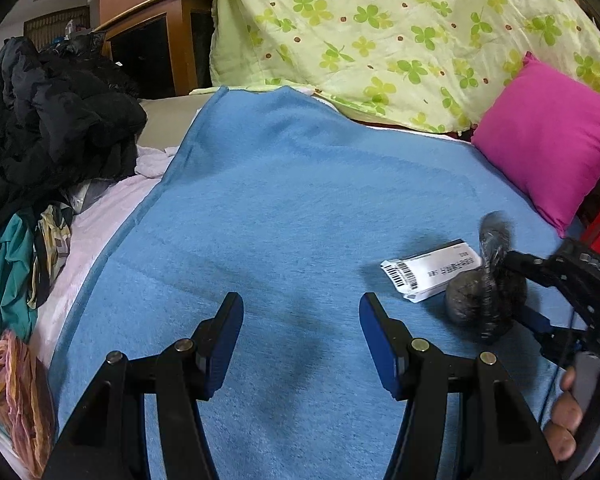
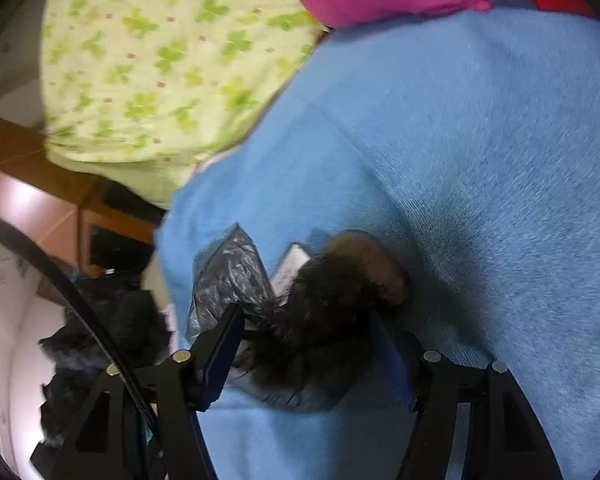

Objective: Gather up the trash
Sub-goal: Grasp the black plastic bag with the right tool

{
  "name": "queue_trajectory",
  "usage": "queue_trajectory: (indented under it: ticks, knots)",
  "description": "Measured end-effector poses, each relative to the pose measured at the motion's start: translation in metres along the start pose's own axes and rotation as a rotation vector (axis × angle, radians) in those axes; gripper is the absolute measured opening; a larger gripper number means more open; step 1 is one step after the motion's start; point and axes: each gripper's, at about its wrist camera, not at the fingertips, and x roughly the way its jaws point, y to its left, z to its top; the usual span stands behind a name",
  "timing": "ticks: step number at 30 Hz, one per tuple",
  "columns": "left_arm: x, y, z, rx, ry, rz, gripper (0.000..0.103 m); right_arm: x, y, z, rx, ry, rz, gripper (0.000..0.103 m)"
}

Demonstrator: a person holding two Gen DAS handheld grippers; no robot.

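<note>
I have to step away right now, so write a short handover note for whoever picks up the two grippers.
Left gripper: open, empty, over the blue blanket.
Right gripper: jaws around a dark bag; grip unclear, right wrist view blurred.
White barcoded packet lies on the blanket, touching the bag.
Done: bag brought beside the packet.
Left: get the packet into the bag; the left gripper looks free to take it.

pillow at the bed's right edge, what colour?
Solid magenta pink, no pattern. The pillow shows best in the left wrist view, lying on the blue blanket.
</note>
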Motion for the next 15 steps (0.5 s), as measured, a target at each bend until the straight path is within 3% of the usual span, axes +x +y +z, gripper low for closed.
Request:
queue_trajectory:
  ticks: [5, 6, 7, 8, 15]
  knots:
    - [0.009, 0.005, 0.000, 0.009, 0.006, 0.002, 0.061, 0.012, 0.010, -0.001, -0.080, -0.029, -0.069, 0.069]
    - [0.011, 0.005, 0.000, 0.011, 0.008, -0.007, 0.061, 0.013, 0.011, -0.002, -0.098, -0.032, -0.074, 0.066]
    - [0.013, 0.004, 0.000, 0.010, 0.012, -0.019, 0.061, 0.013, 0.011, -0.002, -0.117, -0.034, -0.083, 0.053]
    - [0.015, 0.003, 0.000, 0.007, 0.019, -0.038, 0.061, 0.014, 0.010, -0.001, -0.133, -0.030, -0.072, 0.049]
    - [0.024, -0.017, -0.003, 0.058, 0.027, -0.085, 0.061, -0.007, -0.003, 0.007, -0.136, -0.046, -0.022, 0.040]
